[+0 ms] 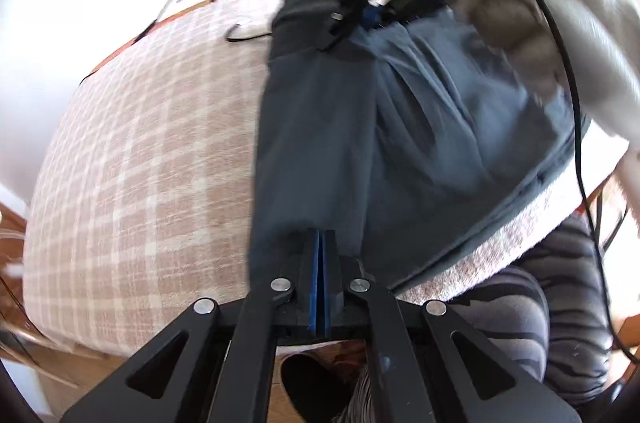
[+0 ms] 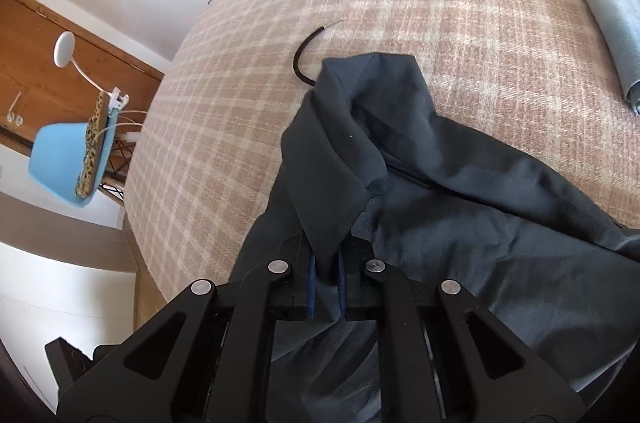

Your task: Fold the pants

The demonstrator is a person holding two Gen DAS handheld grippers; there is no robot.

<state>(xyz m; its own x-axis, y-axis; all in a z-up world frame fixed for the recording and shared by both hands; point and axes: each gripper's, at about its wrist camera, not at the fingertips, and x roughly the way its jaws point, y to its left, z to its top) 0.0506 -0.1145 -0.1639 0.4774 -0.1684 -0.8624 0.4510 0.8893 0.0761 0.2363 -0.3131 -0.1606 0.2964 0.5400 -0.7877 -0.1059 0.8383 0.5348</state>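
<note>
Right wrist view: my right gripper clenches the dark blue cotton pants; left gripper clamped empty; I'd lift evenly, keeping edges aligned.

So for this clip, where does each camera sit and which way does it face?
Left wrist: on the left tool, shut, angled down over the pants on the plaid cover; shows the right tool, a pale sleeve, striped legs.
Right wrist: on the right tool, shut on a pants fold, facing down across the bed.
Shared: pants, plaid cover.
</note>
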